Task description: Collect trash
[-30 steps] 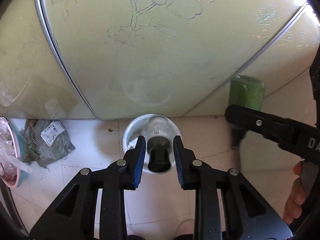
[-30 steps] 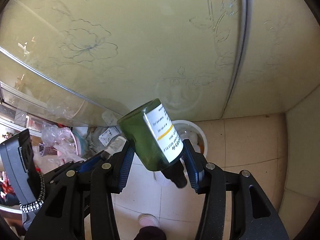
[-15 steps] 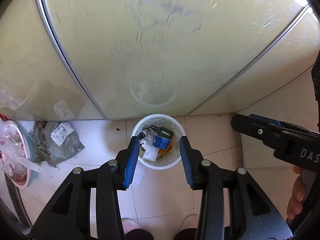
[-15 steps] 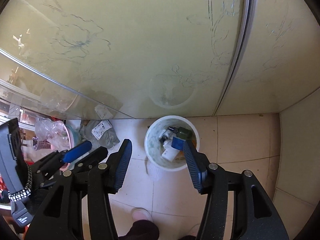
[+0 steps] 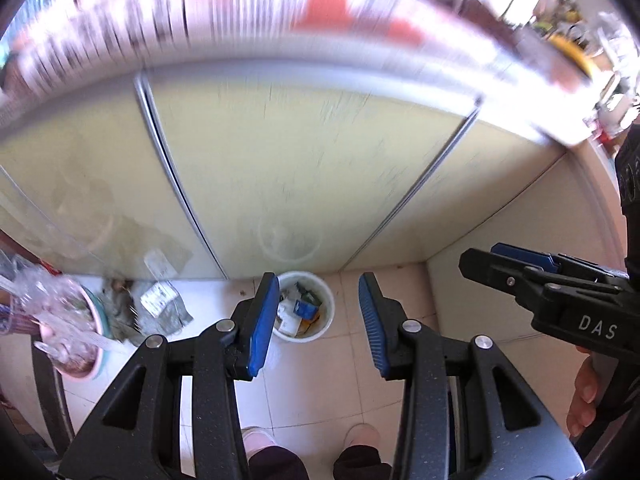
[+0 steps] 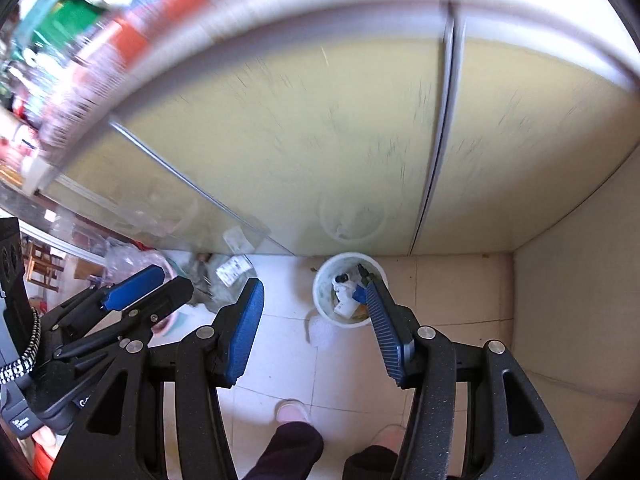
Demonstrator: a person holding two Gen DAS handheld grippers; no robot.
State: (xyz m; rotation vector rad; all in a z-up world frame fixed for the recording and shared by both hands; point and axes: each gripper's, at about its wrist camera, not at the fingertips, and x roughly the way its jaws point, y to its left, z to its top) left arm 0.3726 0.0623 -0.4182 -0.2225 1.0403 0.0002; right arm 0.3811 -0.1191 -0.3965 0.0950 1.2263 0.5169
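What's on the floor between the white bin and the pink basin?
A crumpled grey bag with a white label lies between white bin and pink basin, left wrist view.

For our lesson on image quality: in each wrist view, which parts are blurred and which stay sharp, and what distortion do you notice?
Left wrist view: the countertop edge across the top is streaked with motion blur; the left gripper is crisp, and the white trash bin is fairly clear. Right wrist view: the clutter at upper left is smeared, while the right gripper stays sharp. Both views: fisheye bending curves the cabinet doors.

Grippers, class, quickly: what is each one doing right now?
Left gripper: open, holding nothing.
Right gripper: open, holding nothing.
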